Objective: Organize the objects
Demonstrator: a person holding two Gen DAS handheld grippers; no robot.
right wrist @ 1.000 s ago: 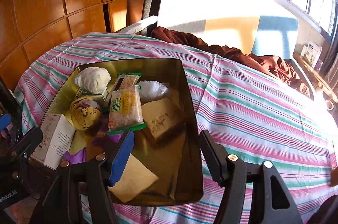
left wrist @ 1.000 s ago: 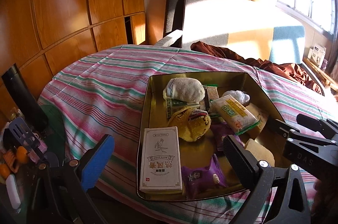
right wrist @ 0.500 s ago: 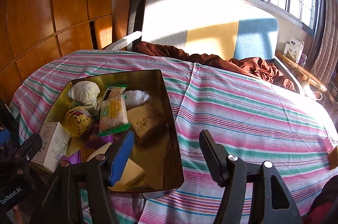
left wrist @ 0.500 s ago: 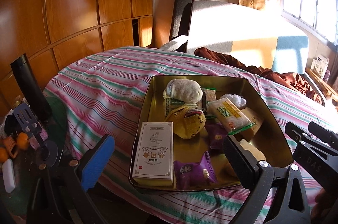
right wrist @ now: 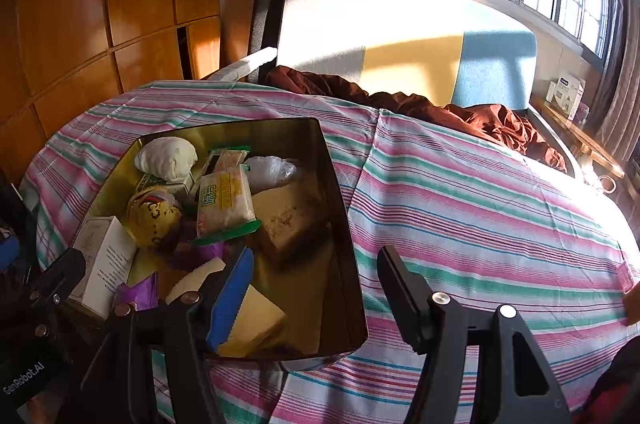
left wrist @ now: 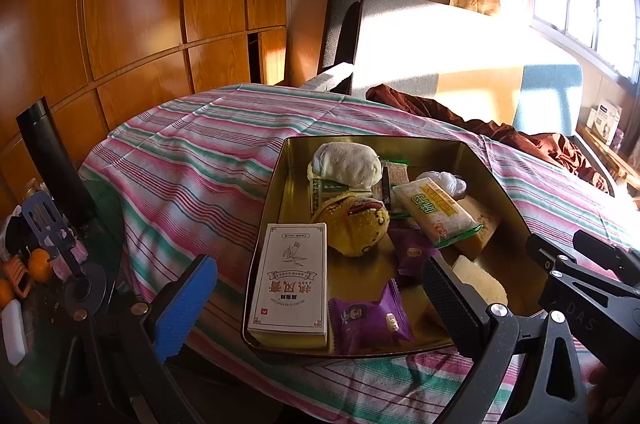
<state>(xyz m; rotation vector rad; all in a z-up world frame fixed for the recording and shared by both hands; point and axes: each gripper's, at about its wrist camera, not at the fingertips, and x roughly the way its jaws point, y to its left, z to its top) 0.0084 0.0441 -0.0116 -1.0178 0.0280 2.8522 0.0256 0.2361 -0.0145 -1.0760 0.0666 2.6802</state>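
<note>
Shallow gold metal tin [left wrist: 486, 168], rectangular with rounded corners, sits on the pink-green-white striped tablecloth [left wrist: 192, 160] at the table's near edge. Inside: flat white cardboard box [left wrist: 290, 286] at near-left corner, yellow plush toy [left wrist: 354, 228] just behind it, pale round fabric bundle [left wrist: 346, 164] at the far end, clear rice-cracker packet with green trim [left wrist: 434, 210] tilted over a tan slab [right wrist: 288, 216], two glossy purple snack pouches [left wrist: 370, 318] (front one touches the box). Left gripper [left wrist: 316, 308] jaws wide apart, holding nothing, hovering over the tin's near-left corner. Right gripper [right wrist: 314, 294] equally spread, empty, straddling the tin's near-right wall. Only left view shows the side table clutter with a slotted spatula [left wrist: 46, 224]; only right view shows the bare cloth right of the tin.
</note>
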